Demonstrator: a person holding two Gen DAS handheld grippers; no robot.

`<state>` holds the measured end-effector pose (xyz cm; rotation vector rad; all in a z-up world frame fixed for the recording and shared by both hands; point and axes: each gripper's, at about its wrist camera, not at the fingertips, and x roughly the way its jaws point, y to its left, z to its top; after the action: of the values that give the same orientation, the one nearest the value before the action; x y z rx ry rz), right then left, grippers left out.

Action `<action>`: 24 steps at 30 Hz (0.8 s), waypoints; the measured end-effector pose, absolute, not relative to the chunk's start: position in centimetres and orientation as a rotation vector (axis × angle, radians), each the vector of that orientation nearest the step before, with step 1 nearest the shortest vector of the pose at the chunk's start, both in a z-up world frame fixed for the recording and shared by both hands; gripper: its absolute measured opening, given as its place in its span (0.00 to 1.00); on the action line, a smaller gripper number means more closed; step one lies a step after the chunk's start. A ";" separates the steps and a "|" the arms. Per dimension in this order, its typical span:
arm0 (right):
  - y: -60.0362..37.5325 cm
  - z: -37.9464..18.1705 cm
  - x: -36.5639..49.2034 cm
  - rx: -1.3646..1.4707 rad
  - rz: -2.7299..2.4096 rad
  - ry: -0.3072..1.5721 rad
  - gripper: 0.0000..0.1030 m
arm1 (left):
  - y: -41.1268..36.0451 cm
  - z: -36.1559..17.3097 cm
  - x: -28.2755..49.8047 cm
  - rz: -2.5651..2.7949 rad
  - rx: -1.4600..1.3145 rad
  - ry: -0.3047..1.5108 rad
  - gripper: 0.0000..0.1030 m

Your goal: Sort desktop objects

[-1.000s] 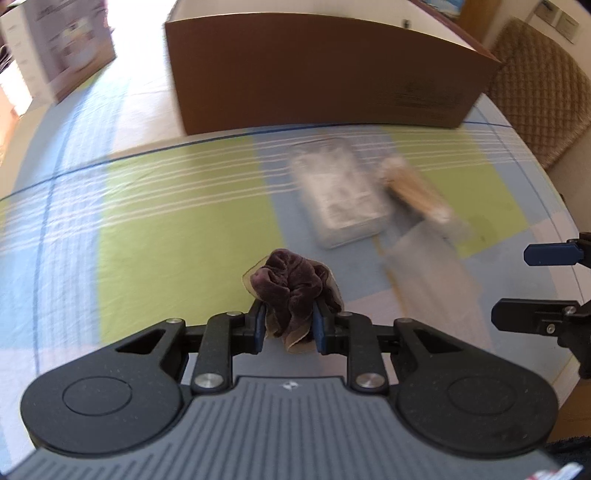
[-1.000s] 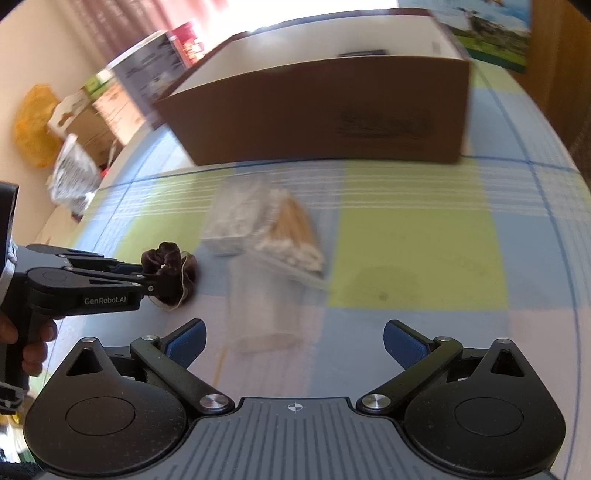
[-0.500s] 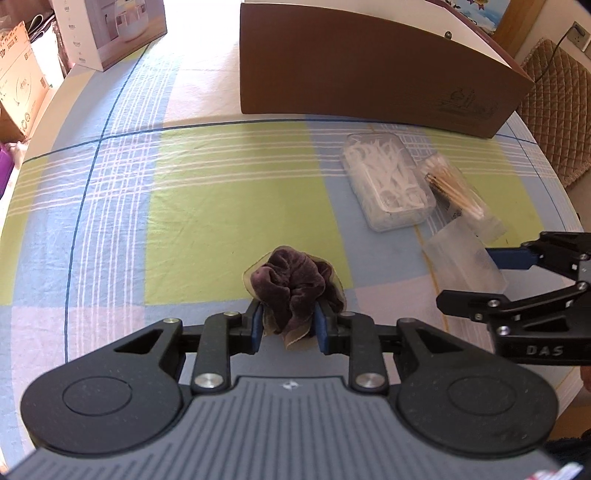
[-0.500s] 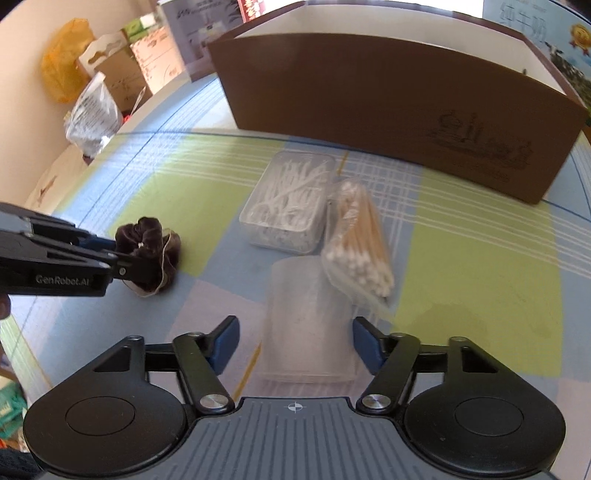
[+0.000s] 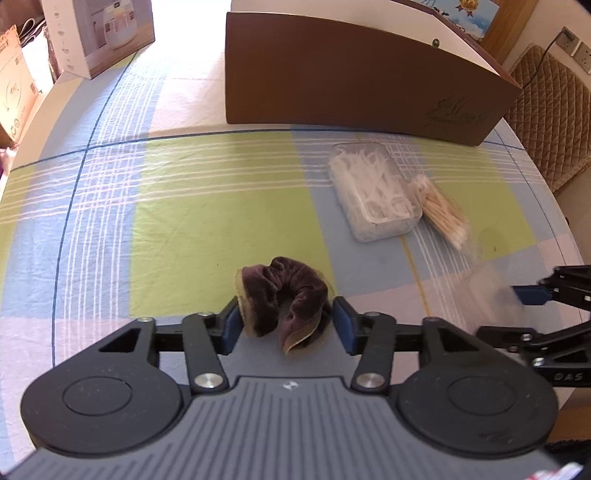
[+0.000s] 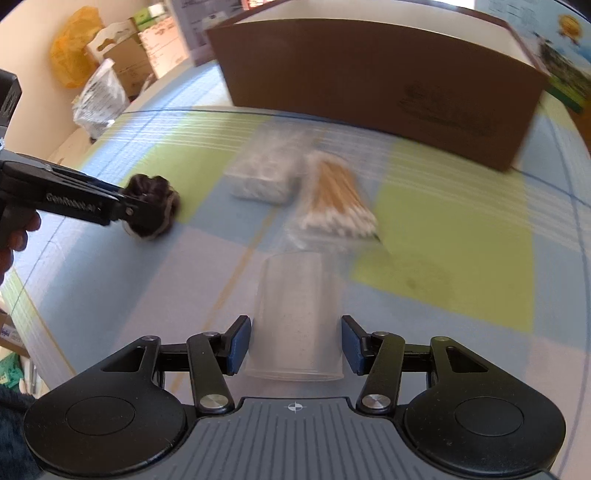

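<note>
A dark brown velvet scrunchie [image 5: 284, 291] rests on the checked tablecloth between the fingers of my left gripper [image 5: 286, 321], whose jaws stand open around it. In the right wrist view the scrunchie [image 6: 155, 210] sits at that gripper's tip. My right gripper [image 6: 295, 343] is shut on a clear plastic cup [image 6: 299, 314] lying on its side, with a pad against each wall. In the left wrist view the cup [image 5: 484, 291] is a blur at the right. A clear box of floss picks [image 5: 373, 192] and a bag of cotton swabs [image 5: 443, 210] lie beyond.
A large brown cardboard box [image 5: 351, 77] stands open-topped at the back of the table. A white product carton [image 5: 99, 33] sits at the back left, and a quilted chair [image 5: 546, 110] stands off the right edge. Bags and cartons [image 6: 96, 99] crowd the floor to the left.
My left gripper's fingers have spread apart and the scrunchie has loosened between them. My right gripper moved forward over the clear cup and closed on its sides.
</note>
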<state>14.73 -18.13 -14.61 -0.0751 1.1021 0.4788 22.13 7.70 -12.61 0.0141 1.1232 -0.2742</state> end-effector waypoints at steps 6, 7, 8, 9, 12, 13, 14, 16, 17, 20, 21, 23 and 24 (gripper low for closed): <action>-21.7 -14.3 13.3 -0.028 0.370 1.101 0.48 | 6.6 -13.1 22.4 -0.292 0.067 1.117 0.54; -22.3 -14.3 13.3 -0.016 0.345 1.099 0.48 | 6.3 -13.3 22.4 -0.287 0.081 1.118 0.53; -22.9 -14.3 13.4 -0.003 0.322 1.095 0.48 | 6.1 -13.4 22.4 -0.284 0.095 1.118 0.52; -23.4 -14.2 13.5 0.009 0.299 1.092 0.48 | 5.8 -13.6 22.4 -0.280 0.112 1.117 0.49; -24.9 -14.2 14.0 0.034 0.240 1.074 0.48 | 4.9 -13.6 22.3 -0.270 0.157 1.102 0.39; -25.4 -14.2 14.2 0.043 0.223 1.066 0.48 | 4.6 -13.6 22.2 -0.270 0.160 1.098 0.33; -25.7 -14.2 14.4 0.050 0.211 1.059 0.48 | 4.3 -13.5 22.1 -0.278 0.161 1.094 0.30; -26.1 -14.1 14.6 0.058 0.195 1.046 0.48 | 3.6 -13.4 21.8 -0.303 0.170 1.083 0.25; -26.2 -14.2 14.8 0.058 0.189 1.040 0.48 | 3.2 -13.3 21.6 -0.312 0.172 1.078 0.24; -26.3 -14.2 15.3 0.042 0.176 1.029 0.48 | 1.9 -13.2 21.0 -0.361 0.167 1.074 0.24; -26.3 -14.3 15.5 0.041 0.174 1.026 0.48 | 1.4 -13.2 20.7 -0.375 0.170 1.072 0.24; -26.4 -14.4 16.0 0.042 0.169 1.026 0.48 | 0.6 -13.3 20.4 -0.381 0.175 1.076 0.24; -26.4 -14.4 16.1 0.044 0.165 1.025 0.48 | 0.2 -13.4 20.3 -0.377 0.179 1.078 0.26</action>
<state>16.11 -26.44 -14.37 0.0444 1.0255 0.1650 20.26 0.18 -13.37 0.1788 1.0776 -0.3774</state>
